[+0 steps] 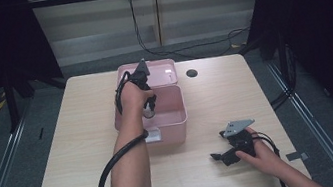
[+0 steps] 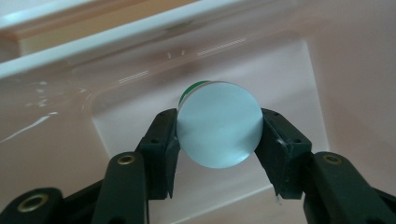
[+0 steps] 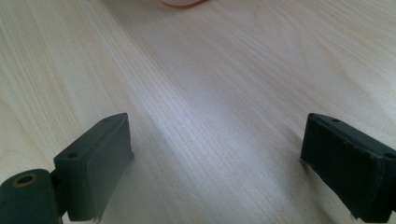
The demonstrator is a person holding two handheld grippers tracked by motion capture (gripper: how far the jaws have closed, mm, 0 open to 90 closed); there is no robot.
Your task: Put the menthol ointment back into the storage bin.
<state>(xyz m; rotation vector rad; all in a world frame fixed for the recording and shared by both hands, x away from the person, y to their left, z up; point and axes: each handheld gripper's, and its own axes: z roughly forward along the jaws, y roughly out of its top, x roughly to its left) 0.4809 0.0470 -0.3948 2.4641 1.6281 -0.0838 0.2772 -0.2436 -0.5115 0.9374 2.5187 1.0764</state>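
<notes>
My left tongs (image 2: pixel 218 133) are clamped on a small round can (image 2: pixel 219 125), one pad pressing each side of it, its pale silvery flat end facing back at me and a sliver of green showing at its far edge. I hold it inside the pink box (image 1: pixel 172 118), above the pale floor of the box, and I cannot tell whether it touches the bottom. From the high view, my left hand (image 1: pixel 133 97) reaches down over the near-left part of that box, and the left tongs (image 1: pixel 149 107) point down into it. The box sits in the middle of the table (image 1: pixel 80 137), with its pink lid (image 1: pixel 167 72) lying open on the far side, just behind it.

My right tongs (image 3: pixel 215 163) stand wide, nothing between the pads, hanging low over bare wood grain with a bit of pink at the far edge. In the high view they (image 1: pixel 221 156) sit near the table's near-right corner, well apart from the box, my right hand (image 1: pixel 265 155) wrapped around the body.
</notes>
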